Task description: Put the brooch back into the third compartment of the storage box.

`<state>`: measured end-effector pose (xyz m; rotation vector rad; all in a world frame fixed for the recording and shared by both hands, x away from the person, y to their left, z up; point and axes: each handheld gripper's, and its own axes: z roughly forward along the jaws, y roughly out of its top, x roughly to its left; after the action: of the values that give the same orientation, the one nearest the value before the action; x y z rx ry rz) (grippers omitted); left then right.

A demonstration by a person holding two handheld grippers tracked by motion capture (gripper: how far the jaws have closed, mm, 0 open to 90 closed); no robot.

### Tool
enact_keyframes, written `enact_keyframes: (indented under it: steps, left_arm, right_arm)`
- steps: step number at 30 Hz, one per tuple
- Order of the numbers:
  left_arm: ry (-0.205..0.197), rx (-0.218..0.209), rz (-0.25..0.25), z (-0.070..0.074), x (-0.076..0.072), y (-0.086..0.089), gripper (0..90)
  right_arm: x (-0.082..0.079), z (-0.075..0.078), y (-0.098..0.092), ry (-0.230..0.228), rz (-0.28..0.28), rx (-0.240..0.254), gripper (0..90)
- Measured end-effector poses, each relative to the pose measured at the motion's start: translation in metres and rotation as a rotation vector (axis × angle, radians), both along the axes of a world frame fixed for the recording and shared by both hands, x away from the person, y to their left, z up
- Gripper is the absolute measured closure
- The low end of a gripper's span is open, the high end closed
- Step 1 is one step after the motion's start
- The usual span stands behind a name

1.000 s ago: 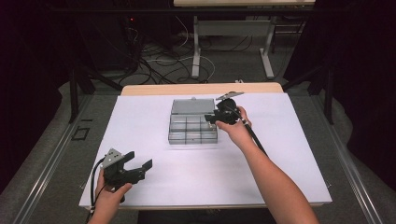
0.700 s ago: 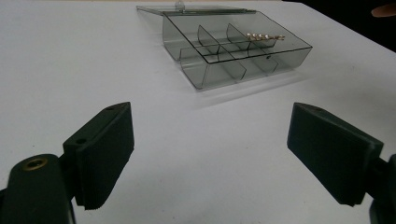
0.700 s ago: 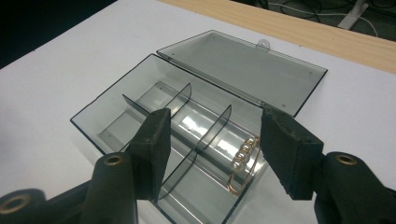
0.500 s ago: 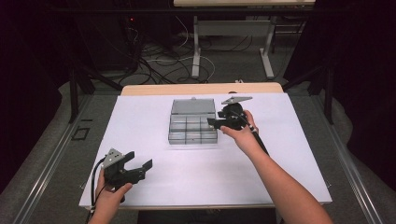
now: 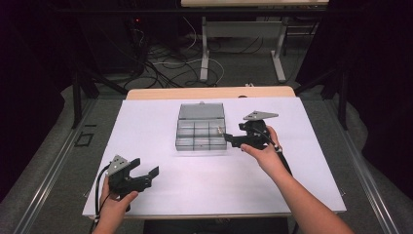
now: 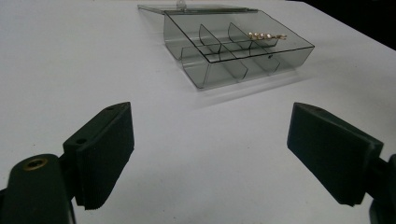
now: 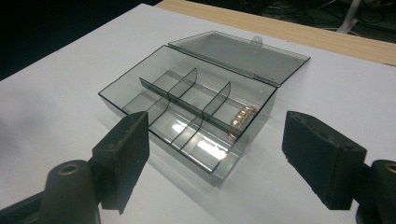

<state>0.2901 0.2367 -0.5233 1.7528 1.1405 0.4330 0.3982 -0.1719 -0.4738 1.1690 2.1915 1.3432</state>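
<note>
Lab-like recording space: black curtains (image 5: 29,97), floor cables (image 5: 160,58), white-covered table (image 5: 160,122), metal rails (image 5: 48,180).

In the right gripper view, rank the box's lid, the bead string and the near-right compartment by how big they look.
1. The lid, folded back behind the clear box, looks largest.
2. The near-right compartment.
3. The bead string, draped over the box's right wall, looks smallest.

A white sheet-covered surface (image 5: 160,126) shows a bare strip of pale wood (image 5: 209,92) along its far edge. Beyond it, on the grey floor (image 5: 243,73), lie tangled black cables (image 5: 160,63) beside the white metal legs of another table (image 5: 204,51). Dark curtains (image 5: 375,73) hang alongside.
</note>
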Motion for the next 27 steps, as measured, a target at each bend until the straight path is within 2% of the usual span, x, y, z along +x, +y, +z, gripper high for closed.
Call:
enact_keyframes:
  steps: [2, 3, 7, 11, 14, 19, 24, 25, 26, 27]
  left_arm:
    - [-0.006, 0.0, 0.003, 0.0, 0.0, -0.001, 14.9]
    - [0.005, 0.002, -0.002, 0.0, 0.0, -0.001, 14.9]
    - [0.001, 0.002, -0.001, 0.0, 0.0, 0.0, 14.9]
    - [0.002, 0.004, -0.001, 0.0, 0.0, 0.0, 14.9]
    - [0.0, 0.003, 0.0, 0.0, 0.0, 0.0, 14.9]
    - [0.002, 0.002, 0.002, 0.0, 0.0, 0.0, 14.9]
    - [0.0, 0.002, 0.003, 0.0, -0.001, 0.0, 14.9]
    - [-0.001, 0.002, 0.004, 0.0, -0.001, 0.0, 14.9]
    - [0.002, 0.002, 0.005, 0.0, -0.001, 0.0, 14.9]
    - [0.002, 0.003, 0.005, 0.0, -0.001, 0.0, 14.9]
  right_arm:
    - [-0.005, -0.001, -0.003, -0.005, -0.003, 0.011, 21.6]
    - [-0.007, -0.001, -0.005, -0.01, 0.0, 0.01, 20.2]
    - [-0.017, -0.005, -0.01, -0.04, -0.015, -0.009, 16.5]
    - [-0.027, -0.008, -0.015, -0.031, -0.029, 0.007, 16.2]
    - [-0.035, -0.01, -0.019, -0.047, -0.036, 0.0, 15.7]
    - [-0.051, -0.015, -0.026, -0.04, -0.041, 0.005, 15.2]
    - [-0.063, -0.021, -0.034, -0.053, -0.046, 0.007, 14.0]
    - [-0.068, -0.022, -0.038, -0.031, -0.05, 0.004, 12.8]
    - [-0.069, -0.026, -0.04, -0.049, -0.058, 0.019, 11.7]
    - [-0.071, -0.028, -0.041, -0.042, -0.062, 0.03, 10.8]
